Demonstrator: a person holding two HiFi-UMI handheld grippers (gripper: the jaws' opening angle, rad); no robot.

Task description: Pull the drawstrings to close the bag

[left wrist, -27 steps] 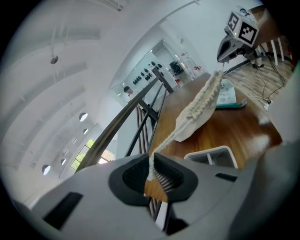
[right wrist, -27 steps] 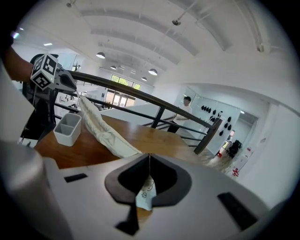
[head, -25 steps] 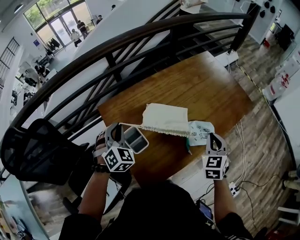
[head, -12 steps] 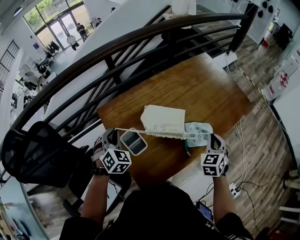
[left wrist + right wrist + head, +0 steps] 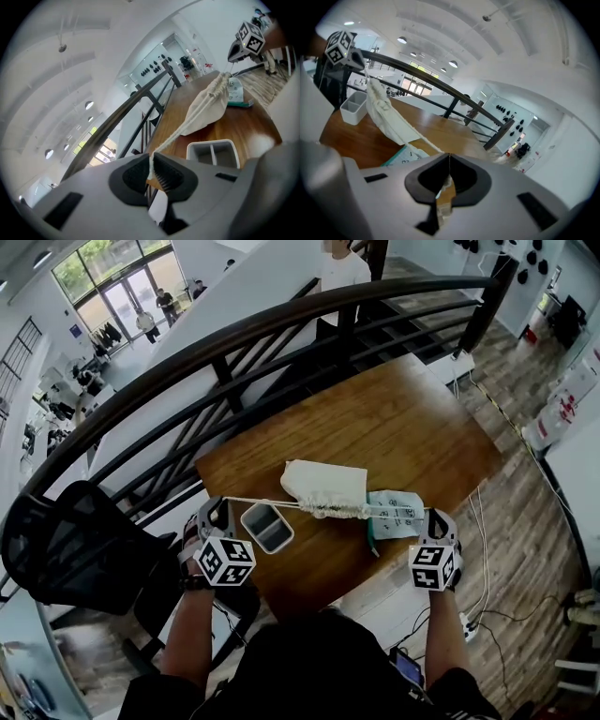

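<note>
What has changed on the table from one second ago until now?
The left gripper moved left and the right gripper moved right, pulling the drawstrings taut; the mouth of the bag gathered narrower. Both grippers stay shut on the drawstrings; the grey tray and the packet kept their places.

- I am on an upper floor of an office building, behind a dark railing (image 5: 281, 322), above a lobby (image 5: 80, 381) with glass doors (image 5: 122, 292) and people (image 5: 145, 322).
- Wooden table (image 5: 403, 418) and black office chair (image 5: 66, 540) nearby.

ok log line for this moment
left gripper: shut on left drawstring | right gripper: shut on right drawstring | bag: mouth gathered, both cords taut
</note>
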